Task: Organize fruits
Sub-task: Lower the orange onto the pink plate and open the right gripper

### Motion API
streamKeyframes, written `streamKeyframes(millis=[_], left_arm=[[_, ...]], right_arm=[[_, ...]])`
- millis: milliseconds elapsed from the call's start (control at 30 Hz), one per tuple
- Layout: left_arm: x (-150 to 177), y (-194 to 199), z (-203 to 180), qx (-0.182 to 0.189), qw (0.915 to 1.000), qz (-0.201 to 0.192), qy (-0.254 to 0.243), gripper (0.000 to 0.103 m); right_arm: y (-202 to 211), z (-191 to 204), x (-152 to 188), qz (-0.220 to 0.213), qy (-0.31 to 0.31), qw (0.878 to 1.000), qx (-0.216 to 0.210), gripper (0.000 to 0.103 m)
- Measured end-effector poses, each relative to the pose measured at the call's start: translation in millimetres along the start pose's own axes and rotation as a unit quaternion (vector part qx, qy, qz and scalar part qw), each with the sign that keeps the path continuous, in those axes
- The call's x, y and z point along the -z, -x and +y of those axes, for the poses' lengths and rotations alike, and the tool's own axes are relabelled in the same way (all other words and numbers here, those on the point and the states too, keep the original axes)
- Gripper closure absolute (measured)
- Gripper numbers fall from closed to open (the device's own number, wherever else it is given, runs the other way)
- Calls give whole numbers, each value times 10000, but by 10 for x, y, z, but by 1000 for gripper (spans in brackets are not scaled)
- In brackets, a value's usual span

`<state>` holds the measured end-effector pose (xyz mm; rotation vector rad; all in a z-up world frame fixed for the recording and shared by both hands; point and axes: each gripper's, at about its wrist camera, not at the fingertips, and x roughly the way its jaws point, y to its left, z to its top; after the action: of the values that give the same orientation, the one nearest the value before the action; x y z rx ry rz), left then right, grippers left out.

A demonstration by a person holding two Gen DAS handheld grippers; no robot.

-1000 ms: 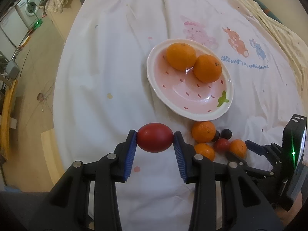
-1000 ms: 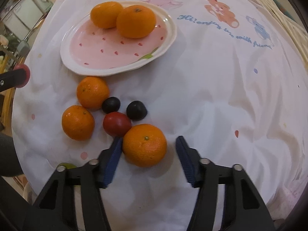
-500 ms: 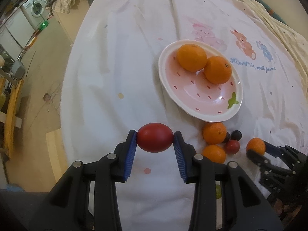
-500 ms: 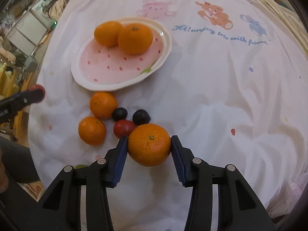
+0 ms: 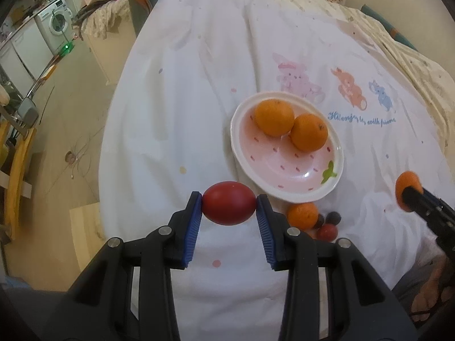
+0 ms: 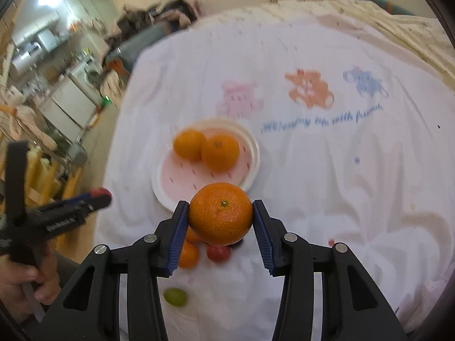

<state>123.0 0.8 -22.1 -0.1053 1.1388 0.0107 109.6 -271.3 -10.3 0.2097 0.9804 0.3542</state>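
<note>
I have an orange [image 6: 220, 217] pinched between the blue pads of my right tongs [image 6: 220, 218], lifted clear of the cloth [image 6: 327, 199] and hanging just in front of the plate [image 6: 253, 156]; those jaws have just been closing, and the fruit now sits squarely between them. My left tongs [image 5: 229, 207] are narrow, clamped on a red oval fruit [image 5: 229, 207], also off the cloth, near the plate's front-left rim. To do this well, I judge I should carry the orange over the bare pink part of the plate, lower it until it rests, and only then ease the jaws apart, so it neither rolls off nor knocks the two already there. The left should wait its turn, I think, so the two tools do not meet over the plate. By my count: five oranges, two on the plate, one in my right tongs, two on the cloth [image 5: 302, 215]; two red fruits, one held, one small one [image 5: 327, 231] on the cloth; two dark ones [image 5: 333, 218] beside it; and one green one [image 6: 175, 297] nearer me. One plate.
</note>
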Motion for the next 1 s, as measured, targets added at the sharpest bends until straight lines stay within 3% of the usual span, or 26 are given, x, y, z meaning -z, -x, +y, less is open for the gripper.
streamKeyframes(millis=[300, 800, 1000], left_arm=[[-174, -88, -97, 61, 9999, 124, -68, 69], [-682, -367, -355, -62, 9981, 107, -596, 68], [-786, -515, -358, 4, 9983, 115, -574, 68]], right_arm=[[51, 27, -342, -525, 117, 9984, -172, 56], [-333, -67, -788, -453, 129, 9986, -228, 56], [-576, -78, -928, -292, 127, 9991, -264, 56]])
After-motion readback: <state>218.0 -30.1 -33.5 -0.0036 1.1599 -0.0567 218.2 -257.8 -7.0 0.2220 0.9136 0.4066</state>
